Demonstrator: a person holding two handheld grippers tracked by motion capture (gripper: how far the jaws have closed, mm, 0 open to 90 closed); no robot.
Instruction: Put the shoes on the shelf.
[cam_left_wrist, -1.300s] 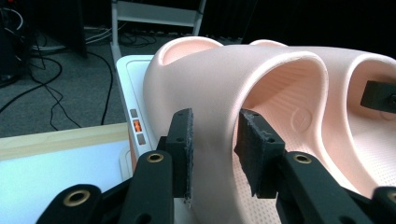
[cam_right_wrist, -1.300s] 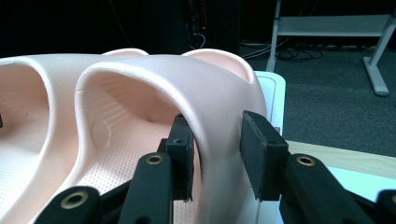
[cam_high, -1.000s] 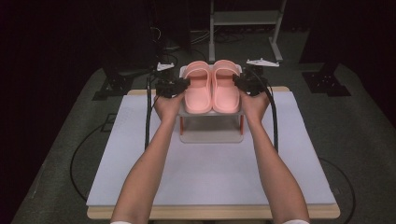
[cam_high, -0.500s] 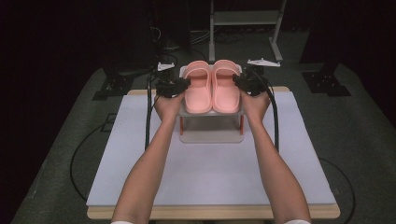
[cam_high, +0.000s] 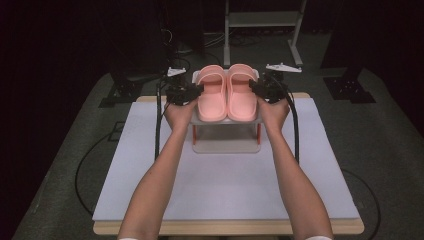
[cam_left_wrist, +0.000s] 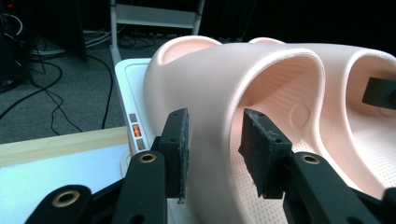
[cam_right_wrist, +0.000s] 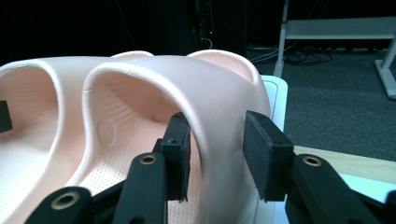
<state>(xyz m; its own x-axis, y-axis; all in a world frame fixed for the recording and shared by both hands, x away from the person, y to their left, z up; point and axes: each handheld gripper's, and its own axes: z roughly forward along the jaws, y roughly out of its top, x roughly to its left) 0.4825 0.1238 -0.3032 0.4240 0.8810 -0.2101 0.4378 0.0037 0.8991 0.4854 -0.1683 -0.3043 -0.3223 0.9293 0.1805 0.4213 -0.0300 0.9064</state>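
Slippers, 2 of them, pale pink and side by side, sit on the upper shelf of a small white rack (cam_high: 226, 145) standing toward the far edge of the bench (cam_high: 225, 200), midway between its left and right edges. That bench is the largest thing here: a flat, matt, pale lilac-white top on a light wooden board.

The rack is next in size, smooth white plastic with rounded corners, orange-red posts and a lower tray.

The left slipper (cam_high: 212, 97) and the right slipper (cam_high: 242, 95) are thick, moulded, foam-like slides, each with a broad arched strap, rounded walls and a footbed pricked with fine dimples; a small oval mark shows inside each.

The left gripper (cam_high: 196, 91) has its jaws spread around the outer side of the left slipper's strap, one pad outside and one inside, apparently not yet squeezing. The right gripper (cam_high: 256, 89) straddles the right slipper's strap the same way, jaws likewise apart. The pads (cam_left_wrist: 259, 149) are flat black blocks with a coarse, gritty face.

The step in hand looks like taking hold of both slippers. To do it well, I judge, close both grippers evenly on the strap walls, deep enough that the soft material cannot fold out, then lift level.
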